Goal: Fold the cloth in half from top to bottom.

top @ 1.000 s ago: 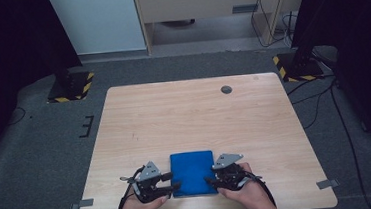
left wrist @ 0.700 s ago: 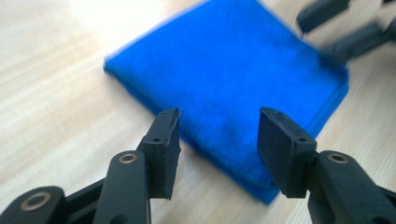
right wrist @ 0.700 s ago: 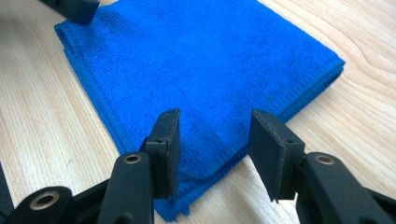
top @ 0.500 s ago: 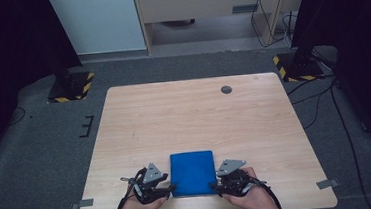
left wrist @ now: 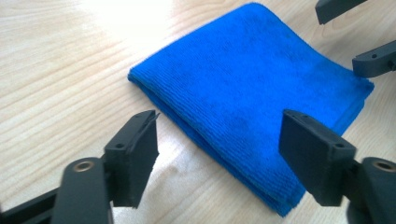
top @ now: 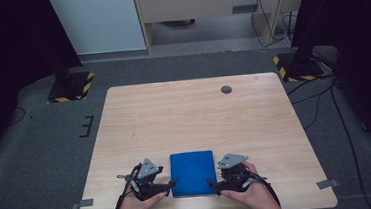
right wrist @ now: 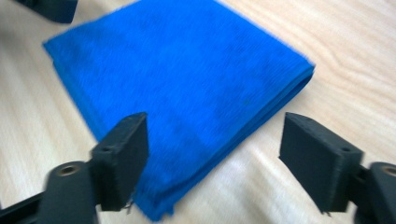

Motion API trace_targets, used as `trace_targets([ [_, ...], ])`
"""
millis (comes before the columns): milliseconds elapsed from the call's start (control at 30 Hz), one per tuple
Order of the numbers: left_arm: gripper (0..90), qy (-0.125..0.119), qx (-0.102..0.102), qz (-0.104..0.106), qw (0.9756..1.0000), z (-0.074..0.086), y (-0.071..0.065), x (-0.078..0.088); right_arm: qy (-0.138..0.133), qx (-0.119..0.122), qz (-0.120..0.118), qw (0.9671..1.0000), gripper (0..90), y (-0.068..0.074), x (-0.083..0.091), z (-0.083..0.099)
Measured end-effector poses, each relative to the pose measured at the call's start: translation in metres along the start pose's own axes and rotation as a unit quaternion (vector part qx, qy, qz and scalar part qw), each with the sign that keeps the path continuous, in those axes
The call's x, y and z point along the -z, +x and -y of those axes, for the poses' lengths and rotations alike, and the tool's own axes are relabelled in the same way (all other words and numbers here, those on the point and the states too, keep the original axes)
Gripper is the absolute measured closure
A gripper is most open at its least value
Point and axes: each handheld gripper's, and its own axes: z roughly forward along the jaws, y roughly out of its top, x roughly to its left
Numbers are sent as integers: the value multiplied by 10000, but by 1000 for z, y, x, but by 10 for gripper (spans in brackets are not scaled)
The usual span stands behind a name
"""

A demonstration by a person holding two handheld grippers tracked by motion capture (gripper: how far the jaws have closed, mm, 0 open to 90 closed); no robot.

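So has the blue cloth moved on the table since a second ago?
No. The folded blue cloth lies in the same spot near the table's front edge, just as far from the dark round mark near its back edge.

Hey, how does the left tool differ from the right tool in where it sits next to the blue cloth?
The left tool sits at the near left corner of the folded blue cloth; the right tool sits at its near right corner. The left tool points rightward at the cloth, the right tool leftward, so they face each other. In both, the jaws have just been opening and stand apart with nothing gripped, and the cloth lies flat on the table.
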Motion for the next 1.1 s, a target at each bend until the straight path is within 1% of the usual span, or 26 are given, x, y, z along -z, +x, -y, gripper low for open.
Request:
trace_targets([
  [133,198,15,86,-12,10000,-1,3,-1,-156,-132,47,9998,147,-4,-2,-9],
  [200,171,16,101,-13,9999,-2,4,-2,-165,-160,81,9997,114,-6,-3,-13],
  [333,126,-5,128,-27,9999,-4,7,-3,-227,-173,88,9996,85,-10,-3,-19],
  [467,96,-24,160,-55,9999,-5,12,-3,-367,-217,95,9990,82,-12,0,-24],
  [533,93,-49,168,-80,9998,-6,14,-3,-408,-182,107,9989,81,-13,1,-26],
  [633,86,-99,194,-120,9997,-7,18,-1,-405,-170,112,9990,81,-16,4,-27],
  [833,76,-172,233,-209,9994,-6,28,2,-444,-199,245,9985,83,-24,9,-30],
  [900,73,-212,232,-239,9992,-6,32,4,-448,-243,313,9982,84,-28,12,-29],
  [1000,73,-252,273,-322,9988,-5,38,6,-495,-321,361,9976,86,-35,15,-28],
  [1100,73,-274,303,-417,9983,-4,44,9,-512,-365,471,9969,88,-41,19,-26],
])
